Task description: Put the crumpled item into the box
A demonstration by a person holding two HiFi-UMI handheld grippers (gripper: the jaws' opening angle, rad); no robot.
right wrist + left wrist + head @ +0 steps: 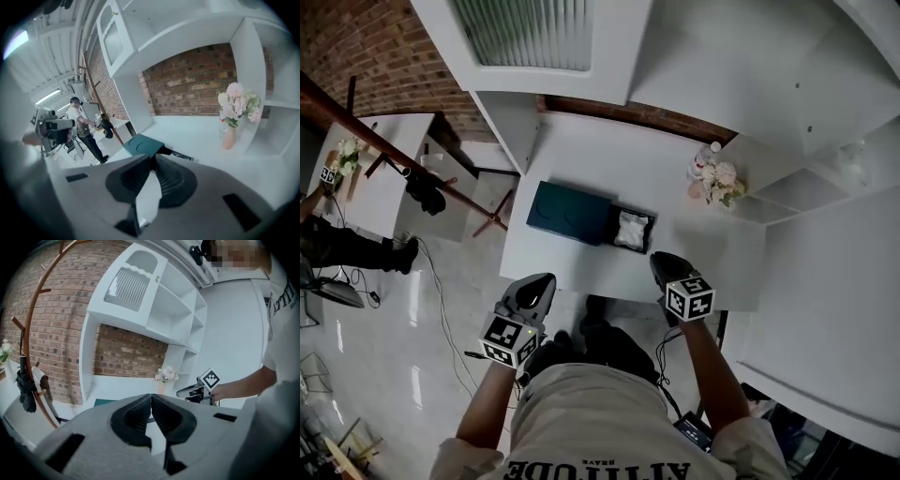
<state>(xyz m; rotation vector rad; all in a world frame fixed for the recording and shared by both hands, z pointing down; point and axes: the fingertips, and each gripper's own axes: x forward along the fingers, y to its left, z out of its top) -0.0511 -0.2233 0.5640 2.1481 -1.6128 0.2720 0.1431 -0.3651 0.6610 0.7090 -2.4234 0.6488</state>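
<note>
The crumpled white item [633, 228] lies inside the open black box [631, 250], beside its teal lid [570, 212] on the white table [600, 150], with the left gripper [542, 281] and right gripper [662, 262] at the near edge, both with jaws pressed together and empty.

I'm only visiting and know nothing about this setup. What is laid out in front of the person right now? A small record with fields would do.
table: white, set against white shelves
black box: open, on the table
crumpled item: white, lying inside the black box
teal case: directly beside the black box
flowers: far right of the table
left gripper: jaws together, empty
right gripper: jaws together, empty
</note>
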